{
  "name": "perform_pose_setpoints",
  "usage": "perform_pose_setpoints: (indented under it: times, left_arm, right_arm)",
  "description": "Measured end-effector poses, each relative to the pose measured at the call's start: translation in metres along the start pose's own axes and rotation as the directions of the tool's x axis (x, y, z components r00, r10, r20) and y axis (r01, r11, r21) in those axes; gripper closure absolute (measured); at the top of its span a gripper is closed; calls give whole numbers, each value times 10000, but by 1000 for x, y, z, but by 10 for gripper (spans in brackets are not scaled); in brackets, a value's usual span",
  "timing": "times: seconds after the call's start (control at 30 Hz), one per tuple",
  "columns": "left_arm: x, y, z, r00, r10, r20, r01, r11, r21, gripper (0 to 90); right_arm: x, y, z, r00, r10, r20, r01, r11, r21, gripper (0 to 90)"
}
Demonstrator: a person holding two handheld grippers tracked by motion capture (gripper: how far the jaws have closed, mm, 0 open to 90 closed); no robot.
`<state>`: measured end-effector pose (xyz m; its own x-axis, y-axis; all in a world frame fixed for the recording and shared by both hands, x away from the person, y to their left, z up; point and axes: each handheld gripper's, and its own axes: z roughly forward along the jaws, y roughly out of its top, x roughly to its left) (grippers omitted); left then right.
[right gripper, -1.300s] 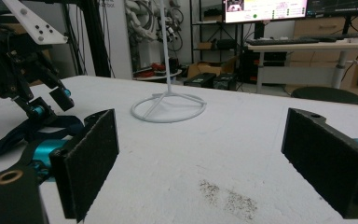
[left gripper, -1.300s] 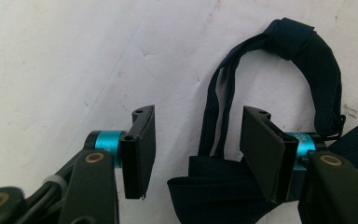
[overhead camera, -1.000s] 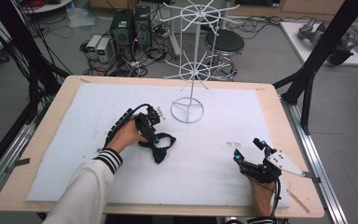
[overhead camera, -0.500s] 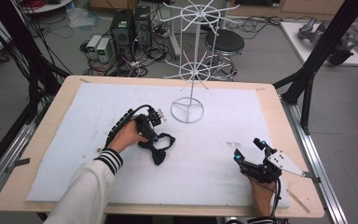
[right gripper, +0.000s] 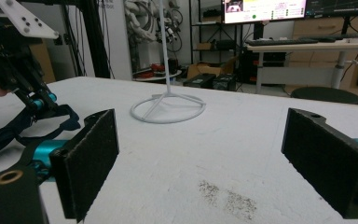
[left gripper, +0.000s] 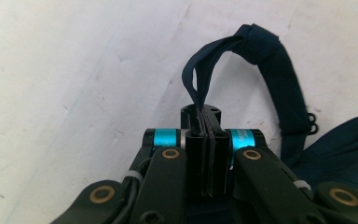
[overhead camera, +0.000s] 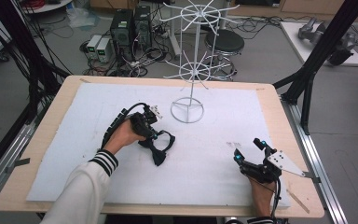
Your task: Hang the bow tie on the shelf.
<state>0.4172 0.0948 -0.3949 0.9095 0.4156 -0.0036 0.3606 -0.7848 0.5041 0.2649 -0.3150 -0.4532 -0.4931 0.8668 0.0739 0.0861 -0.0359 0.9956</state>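
One fixed camera overhead, two riding on the grippers — three looks at one table [overhead camera: 65,140].

The high view looks forward and down from the near side, taking in the whole white-covered table and the floor beyond. The left gripper view sits very close, looking down along its closed jaws at a dark strap [left gripper: 265,56] on the white surface. The right gripper view is low, facing across the table toward the far room; it shares the white wire stand [right gripper: 168,108] and the left gripper [right gripper: 37,105] with the high view — stand [overhead camera: 188,109] mid-table.
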Motion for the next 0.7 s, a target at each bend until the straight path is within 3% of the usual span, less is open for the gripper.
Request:
perform_pose_setpoints:
  times: [0.07,0.13,0.2,0.27,0.3,0.33,0.37,0.4,0.47,0.6,0.63,0.67,0.7]
  left_arm:
    - [0,0,-2,10000,1,8,-1,9999,-147,883]
    - [-1,-2,-7,10000,-18,-30,16,9979,-640,883]
    - [-1,-4,-13,9999,-94,-94,81,9915,-1295,884]
    - [-2,-5,-14,9998,-152,-99,136,9892,-1460,884]
    - [-1,-7,-18,9998,-173,-87,153,9811,-1929,884]
    - [-1,-7,-18,9998,-173,-87,153,9811,-1929,884]
    - [0,-10,-21,9998,-198,-14,189,9714,-2366,884]
    - [0,-10,-21,9998,-198,-14,189,9714,-2366,884]
    - [0,-12,-24,9998,-195,-36,175,9538,-2998,884]
    - [-3,-17,-30,9996,-68,-283,-60,9032,-4292,883]
    - [-3,-18,-32,9996,-75,-262,-56,8848,-4660,884]
    - [-3,-21,-35,9996,-142,-261,-17,8499,-5270,884]
    - [-3,-22,-37,9996,-130,-240,-27,8288,-5596,884]
  right_arm:
    - [0,0,0,10000,-40,15,40,10000,-8,100]
    - [0,0,0,10000,-39,8,39,10000,24,101]
    - [0,0,0,10000,-40,10,40,10000,25,101]
    - [0,0,0,10000,-44,13,44,10000,20,101]
    - [0,0,0,10000,-40,21,40,10000,26,101]
    - [0,0,0,10000,-40,21,40,10000,26,101]
    - [0,0,0,10000,-34,25,34,10000,7,101]
    - [0,0,0,10000,-44,26,44,10000,7,101]
    - [0,0,0,10000,-71,33,71,10000,-8,101]
    - [0,0,0,10000,-42,34,42,10000,8,101]
    - [0,0,0,10000,-55,37,55,10000,1,101]
    - [0,0,0,10000,-78,39,78,10000,-9,101]
    - [0,0,0,10000,-52,39,52,10000,3,101]
